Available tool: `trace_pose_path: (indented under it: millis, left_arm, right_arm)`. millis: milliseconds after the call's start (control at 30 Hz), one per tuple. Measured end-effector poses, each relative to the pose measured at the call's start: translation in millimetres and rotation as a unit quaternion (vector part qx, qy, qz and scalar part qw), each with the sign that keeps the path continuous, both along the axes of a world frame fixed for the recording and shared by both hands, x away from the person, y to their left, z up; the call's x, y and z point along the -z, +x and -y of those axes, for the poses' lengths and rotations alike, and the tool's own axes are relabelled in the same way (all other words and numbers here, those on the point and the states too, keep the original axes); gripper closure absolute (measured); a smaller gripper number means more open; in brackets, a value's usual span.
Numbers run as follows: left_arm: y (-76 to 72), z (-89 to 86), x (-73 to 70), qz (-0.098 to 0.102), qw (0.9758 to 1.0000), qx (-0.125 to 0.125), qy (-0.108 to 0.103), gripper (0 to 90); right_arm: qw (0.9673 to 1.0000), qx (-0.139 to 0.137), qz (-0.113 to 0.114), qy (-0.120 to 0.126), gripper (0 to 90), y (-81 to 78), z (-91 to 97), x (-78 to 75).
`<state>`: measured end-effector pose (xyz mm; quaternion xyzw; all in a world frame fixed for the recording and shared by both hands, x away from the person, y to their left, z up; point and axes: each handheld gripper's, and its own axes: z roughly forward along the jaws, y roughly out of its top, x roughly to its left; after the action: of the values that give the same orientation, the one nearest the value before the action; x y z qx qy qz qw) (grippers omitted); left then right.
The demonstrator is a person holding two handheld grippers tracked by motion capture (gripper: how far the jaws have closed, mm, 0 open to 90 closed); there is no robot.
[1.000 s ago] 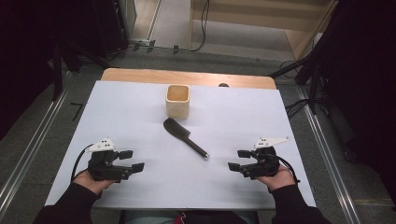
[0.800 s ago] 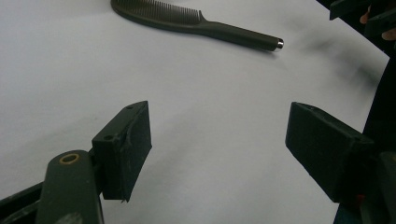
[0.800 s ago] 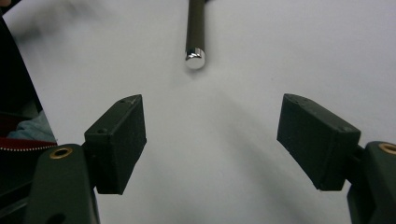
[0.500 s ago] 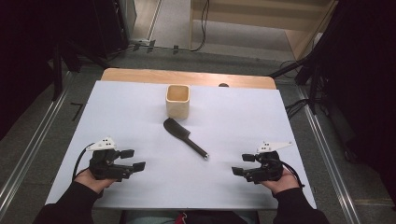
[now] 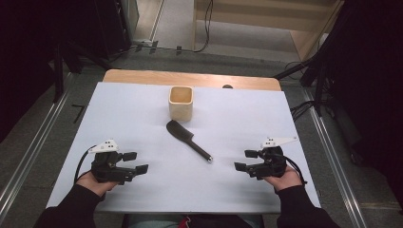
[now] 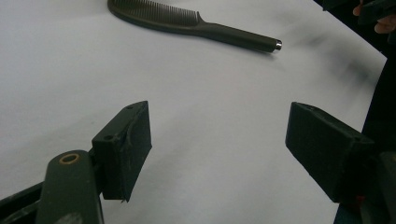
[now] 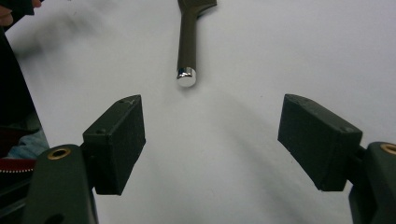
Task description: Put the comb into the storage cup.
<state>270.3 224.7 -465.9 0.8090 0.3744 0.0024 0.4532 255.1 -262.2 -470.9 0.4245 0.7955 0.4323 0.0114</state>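
A black comb (image 5: 187,139) lies flat on the white table (image 5: 142,109), its handle with a silver tip pointing to the front right. Behind it stands a square wooden cup (image 5: 181,102), upright. My left gripper (image 5: 136,162) rests near the front left, open, with nothing between its jaws; its own view has the comb (image 6: 187,23) ahead at the top. My right gripper (image 5: 245,160) sits at the front right, open too, and the comb's silver-tipped handle (image 7: 187,46) lies just beyond its jaws.
The table's bare wooden back edge (image 5: 190,78) runs behind the cup. Metal rails (image 5: 33,142) flank the table on both sides. Cables lie on the floor at the back and right.
Both grippers have drawn back slightly toward the front edge of the table. The comb and cup have not moved.
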Motion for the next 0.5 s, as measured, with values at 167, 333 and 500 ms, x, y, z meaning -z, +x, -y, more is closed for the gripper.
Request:
trace_pose_path:
  millis: [167,333,500]
  left_arm:
    - [-0.2,0.0,0.1,0.000,1.0000,0.000,0.000,23.0]
    - [0.2,-0.9,0.1,-0.002,1.0000,-0.002,0.002,23.0]
    - [0.4,-0.6,0.6,-0.002,1.0000,-0.003,0.000,23.0]
  right_arm:
    - [1.0000,0.004,-0.002,0.007,21.4,6.2,-2.8,-3.3]
    - [1.0000,0.002,0.001,-0.004,21.4,11.1,-10.8,-3.8]
    - [1.0000,0.001,0.004,-0.003,21.3,15.4,-17.3,-7.0]
